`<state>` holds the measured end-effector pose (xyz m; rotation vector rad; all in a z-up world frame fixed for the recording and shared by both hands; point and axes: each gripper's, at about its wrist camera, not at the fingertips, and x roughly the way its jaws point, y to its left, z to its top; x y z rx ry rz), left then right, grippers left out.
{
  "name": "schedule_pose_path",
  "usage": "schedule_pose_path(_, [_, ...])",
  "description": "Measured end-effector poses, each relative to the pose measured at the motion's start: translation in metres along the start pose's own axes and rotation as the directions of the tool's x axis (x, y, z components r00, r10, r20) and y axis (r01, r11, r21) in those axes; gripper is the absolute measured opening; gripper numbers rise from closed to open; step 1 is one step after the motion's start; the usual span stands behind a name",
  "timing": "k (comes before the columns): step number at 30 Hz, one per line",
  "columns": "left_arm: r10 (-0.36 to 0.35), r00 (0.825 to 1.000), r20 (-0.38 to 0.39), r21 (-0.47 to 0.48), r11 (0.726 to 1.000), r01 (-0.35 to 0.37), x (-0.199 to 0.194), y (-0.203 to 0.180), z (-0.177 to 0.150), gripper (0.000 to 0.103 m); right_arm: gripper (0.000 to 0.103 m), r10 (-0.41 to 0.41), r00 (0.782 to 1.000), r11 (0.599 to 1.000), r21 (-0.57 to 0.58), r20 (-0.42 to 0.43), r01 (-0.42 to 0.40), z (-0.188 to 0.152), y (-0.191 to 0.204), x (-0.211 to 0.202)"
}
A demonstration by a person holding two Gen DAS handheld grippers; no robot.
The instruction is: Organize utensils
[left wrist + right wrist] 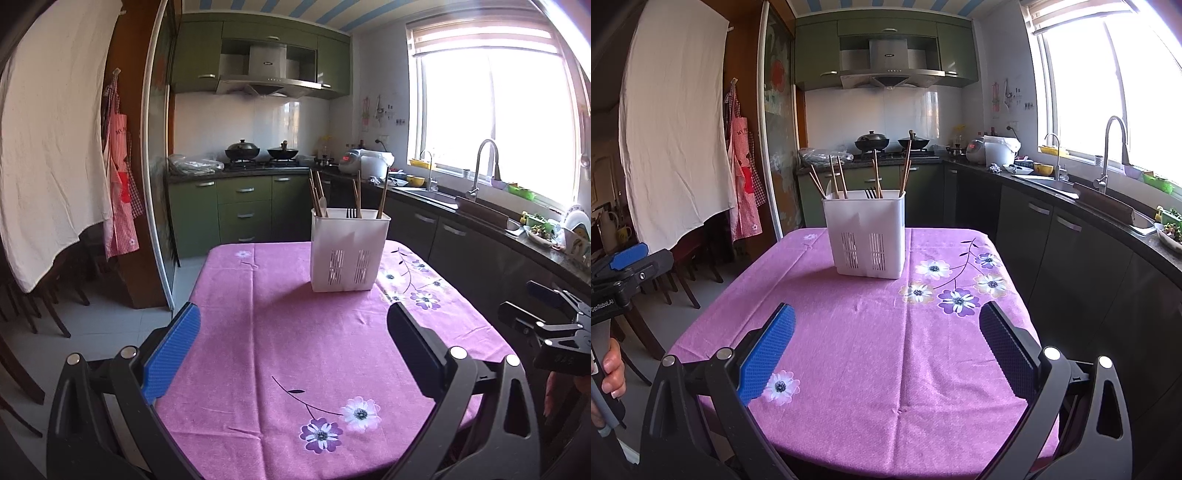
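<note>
A white slotted utensil holder [349, 249] stands at the far middle of the table with the pink flowered cloth [295, 350]. Several wooden chopsticks [317, 192], a pale spoon and a dark fork [351, 213] stand in it. It also shows in the right wrist view [866, 232], with chopsticks [836, 177] and the fork [870, 193]. My left gripper [293, 325] is open and empty above the near table. My right gripper [886, 325] is open and empty too, well short of the holder.
The right gripper's body [546, 325] shows at the right edge of the left view; the left one [624, 266] at the left of the right view. A counter with sink [1052, 182] runs along the right. Chairs [683, 266] stand left of the table.
</note>
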<state>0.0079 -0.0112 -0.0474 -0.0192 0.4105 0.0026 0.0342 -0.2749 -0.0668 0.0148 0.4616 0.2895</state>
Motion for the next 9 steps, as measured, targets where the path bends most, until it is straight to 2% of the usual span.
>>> schedule_pose_path(3, [0.046, 0.999, -0.017, 0.002, 0.999, -0.045, 0.006, 0.001, -0.001, 0.096, 0.098, 0.001, 1.0, 1.0, 0.0, -0.006, -0.001, -0.001, 0.0, 0.002])
schedule_pose_path(9, [0.038, 0.995, -0.089, -0.009, 0.999, -0.039, 0.027, 0.007, -0.003, 0.096, 0.098, 0.0, 1.0, 1.0, 0.007, -0.023, 0.0, -0.003, -0.004, 0.01])
